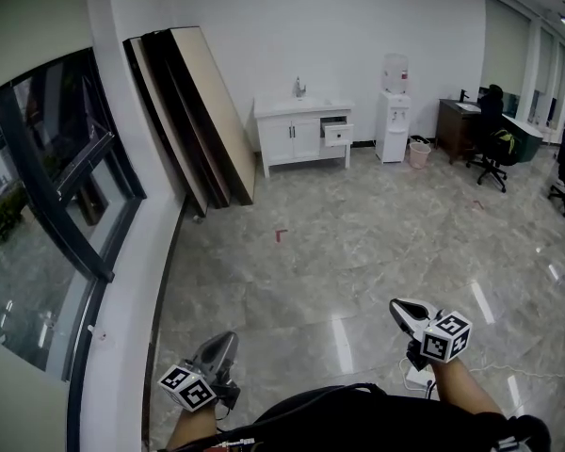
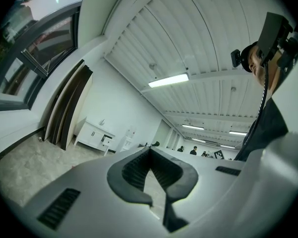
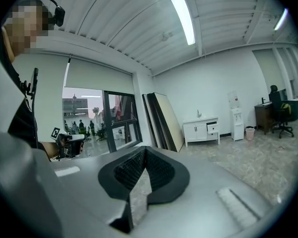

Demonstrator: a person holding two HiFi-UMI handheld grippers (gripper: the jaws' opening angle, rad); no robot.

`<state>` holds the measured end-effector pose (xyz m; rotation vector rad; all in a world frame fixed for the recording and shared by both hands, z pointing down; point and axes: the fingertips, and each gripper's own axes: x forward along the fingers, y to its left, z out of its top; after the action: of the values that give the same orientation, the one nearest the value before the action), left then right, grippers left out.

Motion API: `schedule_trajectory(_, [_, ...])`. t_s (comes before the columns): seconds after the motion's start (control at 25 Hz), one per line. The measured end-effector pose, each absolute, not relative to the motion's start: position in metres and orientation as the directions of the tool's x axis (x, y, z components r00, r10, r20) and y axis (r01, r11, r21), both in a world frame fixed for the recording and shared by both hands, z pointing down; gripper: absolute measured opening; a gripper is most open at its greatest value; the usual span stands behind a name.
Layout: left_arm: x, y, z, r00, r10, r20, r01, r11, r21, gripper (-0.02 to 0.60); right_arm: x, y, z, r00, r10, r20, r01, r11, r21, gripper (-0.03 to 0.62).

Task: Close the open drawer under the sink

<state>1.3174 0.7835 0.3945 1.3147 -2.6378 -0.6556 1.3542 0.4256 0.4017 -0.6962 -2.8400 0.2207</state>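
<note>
A: What lines the left of the frame?

B: A dark-framed glass window (image 1: 52, 196). Beside it, flat boards (image 1: 193, 111) with pale faces and dark edges lean against the white wall.

A: And the left gripper (image 1: 226, 337)?

B: It sits at the lower left, grey and smooth, with a cube (image 1: 188, 387) printed in black-and-white square markers. In the left gripper view its ribbed black pads (image 2: 134, 170) meet at the tip, with nothing between them.

A: Where is the drawer?

B: At upper centre, far across the glossy, marble-patterned floor (image 1: 358, 243). A white sink cabinet (image 1: 297, 135) on short legs has panelled doors and a faucet (image 1: 300, 87) on top. The open drawer (image 1: 337, 134) juts from the cabinet's upper right, well apart from both grippers.

A: What stands to the right of that?

B: A white water dispenser (image 1: 394, 111), boxy with a bottle on top, then a small pinkish bin (image 1: 419, 152).

A: And the right gripper (image 1: 396, 305)?

B: It is at the lower right and carries the same kind of marker cube (image 1: 447, 335). In the right gripper view its textured pads (image 3: 131, 170) are pressed together on nothing.

A: What is at the far right?

B: A dark wooden desk (image 1: 457, 125) and a black office chair (image 1: 494, 149) on castors.
</note>
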Motion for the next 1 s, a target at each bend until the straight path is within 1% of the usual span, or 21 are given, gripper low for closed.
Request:
schedule_trajectory(0.08, [1.309, 0.774, 0.399, -0.611, -0.788, -0.080, -0.730, 0.521, 0.441, 0.000, 1.344, 0.418, 0.406, -0.866, 0.472, 0.166, 0.439, 0.876, -0.202, 0.002])
schedule_trajectory(0.28, [1.287, 0.728, 0.393, -0.613, -0.787, -0.065, -0.736, 0.540, 0.408, 0.000, 1.317, 0.379, 0.412, -0.853, 0.496, 0.162, 0.458, 0.861, -0.220, 0.002])
schedule_trajectory(0.4, [1.271, 0.696, 0.384, -0.635, -0.769, -0.066, -0.723, 0.562, 0.401, 0.000, 1.294, 0.343, 0.410, -0.847, 0.508, 0.156, 0.471, 0.854, -0.222, 0.002])
schedule_trajectory(0.64, [1.250, 0.614, 0.376, -0.646, -0.757, -0.098, -0.722, 0.563, 0.402, 0.000, 1.256, 0.257, 0.389, -0.842, 0.527, 0.119, 0.498, 0.842, -0.207, 0.002])
schedule_trajectory(1.0, [1.220, 0.507, 0.369, -0.637, -0.767, -0.078, -0.728, 0.565, 0.388, 0.000, 1.226, 0.155, 0.393, -0.844, 0.523, 0.119, 0.491, 0.843, -0.219, 0.002])
